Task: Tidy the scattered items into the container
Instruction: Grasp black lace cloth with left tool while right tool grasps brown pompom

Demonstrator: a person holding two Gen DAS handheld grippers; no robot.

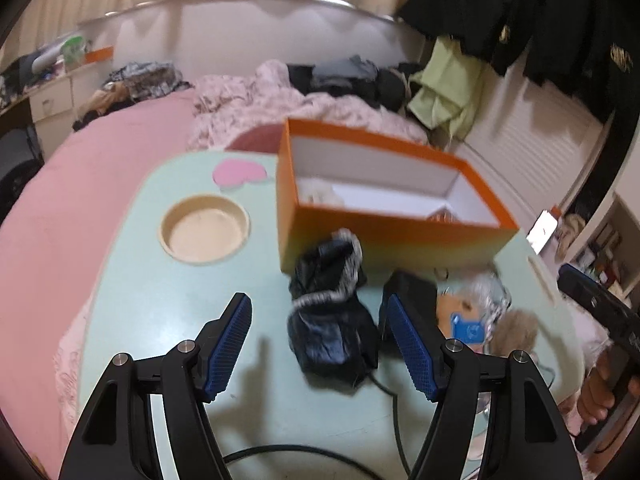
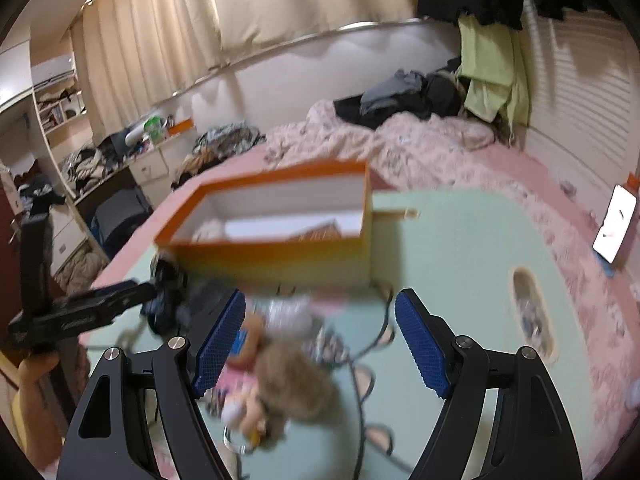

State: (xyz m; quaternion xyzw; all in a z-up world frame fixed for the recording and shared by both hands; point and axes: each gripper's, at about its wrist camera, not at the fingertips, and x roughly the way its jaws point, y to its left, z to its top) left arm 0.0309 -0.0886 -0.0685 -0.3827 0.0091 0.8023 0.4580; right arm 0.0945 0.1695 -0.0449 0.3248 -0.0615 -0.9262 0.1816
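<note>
Here, on the mint-green table (image 1: 168,320), with the orange box (image 1: 384,236) as landmark throughout.

Only in the left wrist view: a beige round bowl (image 1: 205,227) left of the orange box, a pink heart-shaped patch (image 1: 239,172) just off its far left corner, and a clear look at the dark bundle of cloth (image 1: 332,312) lying against its near wall. Only in the right wrist view: an oval cut-out (image 2: 532,312) in the table right of the orange box (image 2: 280,256), a lit phone (image 2: 614,228) farther right on the pink bedding, and the blurred plush toy (image 2: 288,380) in front of the box, beside a black cable (image 2: 360,380).

Left gripper (image 1: 320,344): spread wide, pinching nothing, hanging just in front of the box's near wall. Dark bundle between the blue pads (image 1: 230,344), nearer the right one; contact too blurred to tell.

Right gripper (image 2: 320,344): likewise wide apart, holding nothing, in front of the box's near right corner. Plush toy below and between the pads (image 2: 220,344), close to the left one; touching or not, cannot tell.

Inside the box: pale cloth at the left end and something brownish at the right, both blurred. Toy, bundle and a small blue piece (image 1: 468,326) all outside, in front of it.
</note>
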